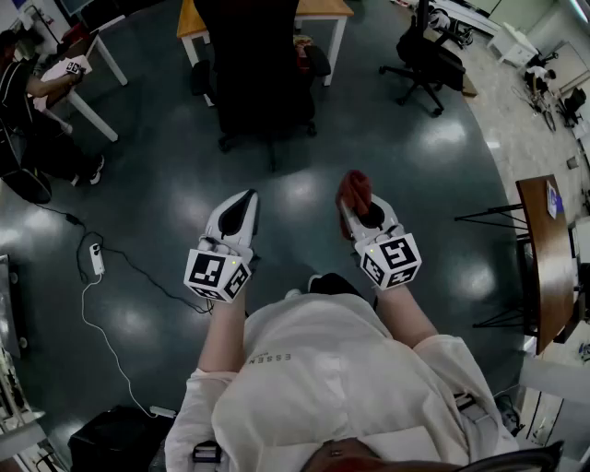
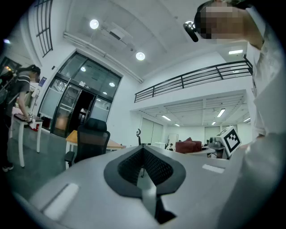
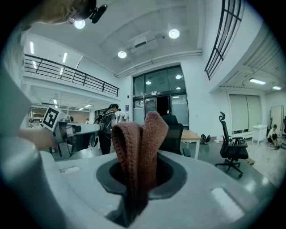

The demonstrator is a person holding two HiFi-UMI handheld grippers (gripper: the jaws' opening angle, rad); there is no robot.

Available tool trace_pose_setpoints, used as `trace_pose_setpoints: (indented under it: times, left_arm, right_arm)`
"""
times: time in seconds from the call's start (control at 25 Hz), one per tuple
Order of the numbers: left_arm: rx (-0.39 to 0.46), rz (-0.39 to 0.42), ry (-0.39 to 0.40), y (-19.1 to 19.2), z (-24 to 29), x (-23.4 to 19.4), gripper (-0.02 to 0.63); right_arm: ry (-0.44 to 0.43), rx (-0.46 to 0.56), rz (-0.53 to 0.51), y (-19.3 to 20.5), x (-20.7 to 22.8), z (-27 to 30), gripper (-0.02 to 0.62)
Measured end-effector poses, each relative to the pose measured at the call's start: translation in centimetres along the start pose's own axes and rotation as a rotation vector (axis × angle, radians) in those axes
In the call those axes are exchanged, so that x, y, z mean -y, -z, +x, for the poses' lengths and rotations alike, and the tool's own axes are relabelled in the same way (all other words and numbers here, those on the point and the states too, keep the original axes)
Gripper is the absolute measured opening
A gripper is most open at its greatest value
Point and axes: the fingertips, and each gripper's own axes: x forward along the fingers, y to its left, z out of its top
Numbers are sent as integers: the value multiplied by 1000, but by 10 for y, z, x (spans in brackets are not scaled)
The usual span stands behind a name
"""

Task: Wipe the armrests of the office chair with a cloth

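Dark, glossy floor (image 1: 157, 184) fills most of the head view, and the tall black mesh-backed office chair (image 1: 263, 74) stands on it well ahead of the person, back to the camera, in front of a light wooden table (image 1: 318, 9). Its two padded black armrests (image 1: 318, 60) jut out on either side, well apart from both tools, so wiping has not begun.

Both grippers are held out at waist height and point towards the chair. The left gripper (image 1: 245, 203) has its jaws pressed together with nothing between them; the left gripper view shows only the ribbed pads meeting. The right gripper (image 1: 361, 214) is clamped on a reddish-brown knitted cloth (image 3: 138, 147), folded into a loop that stands up above the jaws.

The smallest thing carries the most risk. The cloth seems to be caught only by its lower edges, and the loose loop is what would meet the armrest. A hard rub along the pad could drag the fabric out of the pinch or bunch it, leaving bare plastic jaw scraping the armrest. The chair appears to stand on castors, so a sideways push could roll or swivel it away from the stroke. The free left gripper looks best placed to steady it.
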Motion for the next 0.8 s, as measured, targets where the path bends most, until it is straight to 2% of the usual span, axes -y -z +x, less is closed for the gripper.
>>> trace_pose_setpoints:
  times: [0.4,0.8]
  left_arm:
    - [14,-2,17,-1,-3,0,17]
    - [10,-20,9,4,-6,-4,17]
  right_arm:
    - [-16,-7,7,2,-7,4,54]
    - [20,0,21,6,0,2,55]
